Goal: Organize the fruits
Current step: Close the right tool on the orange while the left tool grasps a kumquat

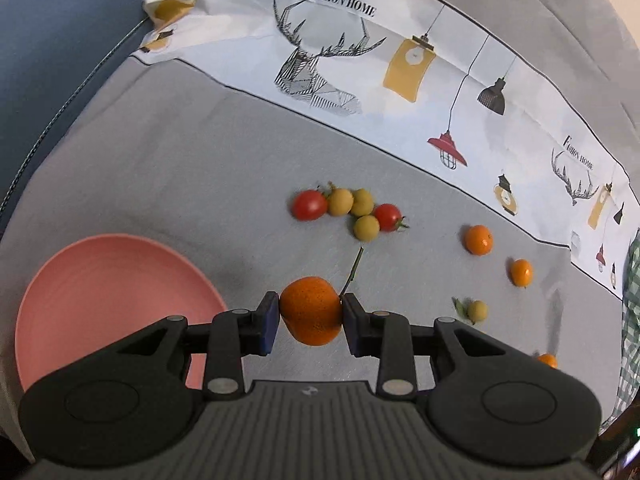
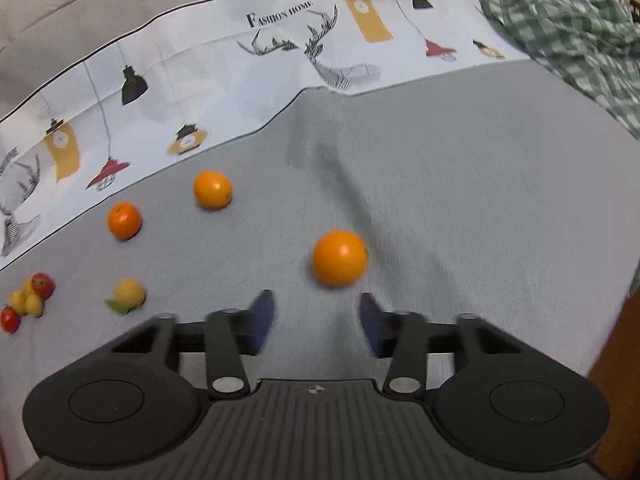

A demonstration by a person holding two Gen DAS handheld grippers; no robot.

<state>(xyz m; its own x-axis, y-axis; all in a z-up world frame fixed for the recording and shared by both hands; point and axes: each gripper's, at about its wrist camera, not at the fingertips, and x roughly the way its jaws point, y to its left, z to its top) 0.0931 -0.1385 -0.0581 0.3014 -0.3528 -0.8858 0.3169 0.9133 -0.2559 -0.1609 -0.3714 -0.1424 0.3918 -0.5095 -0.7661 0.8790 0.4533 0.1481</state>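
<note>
Orange fruit (image 1: 311, 311) sat clamped in the left tool (image 1: 310, 318), ready for the pink plate (image 1: 100, 300); the right tool (image 2: 316, 320) gaped empty.

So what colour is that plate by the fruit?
Pink. The plate shows best in the left wrist view, empty on the grey cloth.

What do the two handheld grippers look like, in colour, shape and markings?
Both look alike. The left gripper and the right gripper have matte black bodies with a ribbed grey-black centre panel bearing a small round logo, two round housings at the sides, black linkage arms with silver pivot pins, and dark blue finger pads. No cables or sleeves show.
</note>
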